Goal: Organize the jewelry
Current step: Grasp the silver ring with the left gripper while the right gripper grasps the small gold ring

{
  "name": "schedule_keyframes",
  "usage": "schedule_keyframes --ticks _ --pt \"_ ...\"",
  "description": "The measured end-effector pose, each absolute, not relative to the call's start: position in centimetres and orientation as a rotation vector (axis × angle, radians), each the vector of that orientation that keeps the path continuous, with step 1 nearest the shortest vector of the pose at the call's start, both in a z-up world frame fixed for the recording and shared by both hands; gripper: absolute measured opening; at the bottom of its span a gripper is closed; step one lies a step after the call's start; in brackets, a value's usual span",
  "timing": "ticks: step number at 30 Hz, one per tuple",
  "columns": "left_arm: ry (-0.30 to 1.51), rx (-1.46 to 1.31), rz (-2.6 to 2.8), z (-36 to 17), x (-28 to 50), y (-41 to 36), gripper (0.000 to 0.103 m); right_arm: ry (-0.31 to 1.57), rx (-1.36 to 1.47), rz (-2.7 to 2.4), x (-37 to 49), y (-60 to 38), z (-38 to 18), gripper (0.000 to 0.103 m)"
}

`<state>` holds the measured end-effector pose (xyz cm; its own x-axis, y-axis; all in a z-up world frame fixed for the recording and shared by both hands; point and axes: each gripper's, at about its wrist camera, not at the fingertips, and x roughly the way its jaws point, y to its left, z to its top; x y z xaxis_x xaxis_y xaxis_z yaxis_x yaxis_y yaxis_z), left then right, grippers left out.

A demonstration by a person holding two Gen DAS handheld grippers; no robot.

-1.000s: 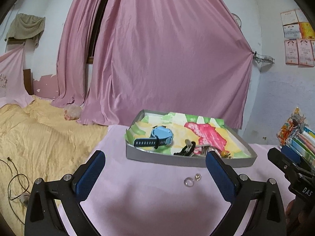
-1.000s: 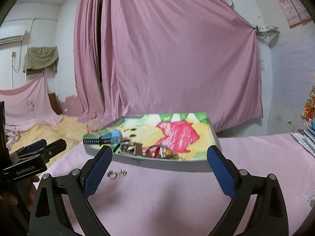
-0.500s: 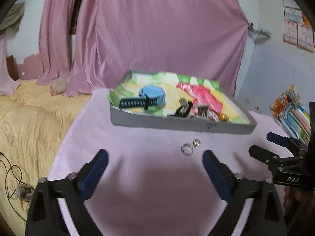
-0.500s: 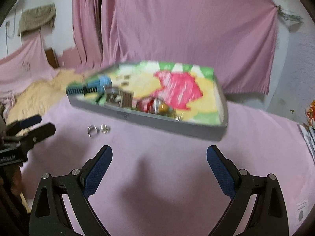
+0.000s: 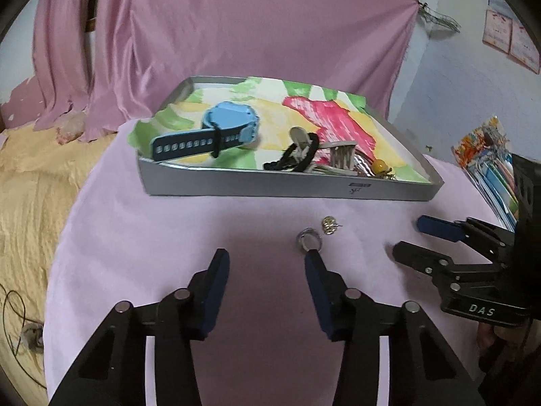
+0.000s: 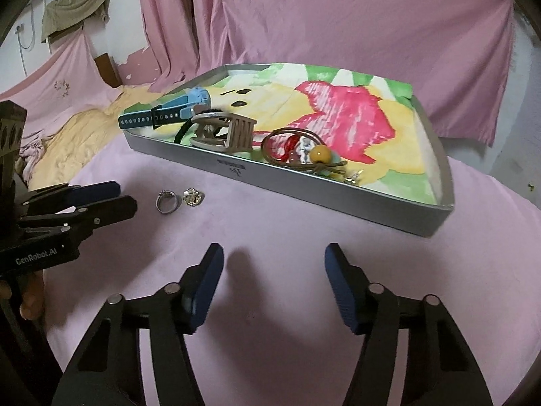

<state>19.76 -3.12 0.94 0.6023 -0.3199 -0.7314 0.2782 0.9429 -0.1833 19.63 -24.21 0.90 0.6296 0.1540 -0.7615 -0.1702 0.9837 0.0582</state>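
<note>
A silver ring and a small gold earring lie side by side on the pink tablecloth, just in front of a grey tray. The tray holds a blue watch, a black hair tie, a beige hair clip and a brown band with an orange bead. My left gripper is open, its right fingertip just below the ring. My right gripper is open over bare cloth, right of both pieces.
The round table under the pink cloth drops off at the left to a yellow bedspread. Colourful packets are stacked at the right edge. Pink curtains hang behind the tray.
Both grippers have tilted down and come closer to the table and the ring. Both jaws have narrowed but remain open. The ring and earring have stayed in place.
</note>
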Motion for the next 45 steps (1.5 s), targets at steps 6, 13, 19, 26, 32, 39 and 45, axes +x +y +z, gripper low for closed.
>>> schedule_keyframes --ticks 6,13,19,26,32,39,45 --pt "0.878 -0.032 -0.375 1.0 20.7 -4.2 0.037 0.882 -0.018 0.212 20.3 -23.7 0.8 0.05" --pt "0.906 0.014 -0.385 0.8 21.7 -5.5 0.025 0.887 0.008 0.221 20.8 -24.0 0.8 0.05" --pt "0.924 0.062 -0.357 0.9 22.4 -6.2 0.017 0.887 0.016 0.23 21.0 -23.8 0.7 0.05" --pt "0.925 0.063 -0.338 1.0 22.4 -6.2 0.006 0.888 0.005 0.249 21.4 -22.9 0.8 0.05" --pt "0.925 0.023 -0.275 1.0 22.6 -4.1 0.006 0.889 -0.008 0.277 22.0 -21.7 0.7 0.05" --pt "0.926 -0.021 -0.246 0.9 22.7 -2.6 0.006 0.886 -0.037 0.292 22.8 -19.8 0.8 0.038" --pt "0.926 -0.039 -0.25 0.9 22.8 -2.4 0.006 0.888 -0.049 0.309 23.4 -18.8 0.9 0.035"
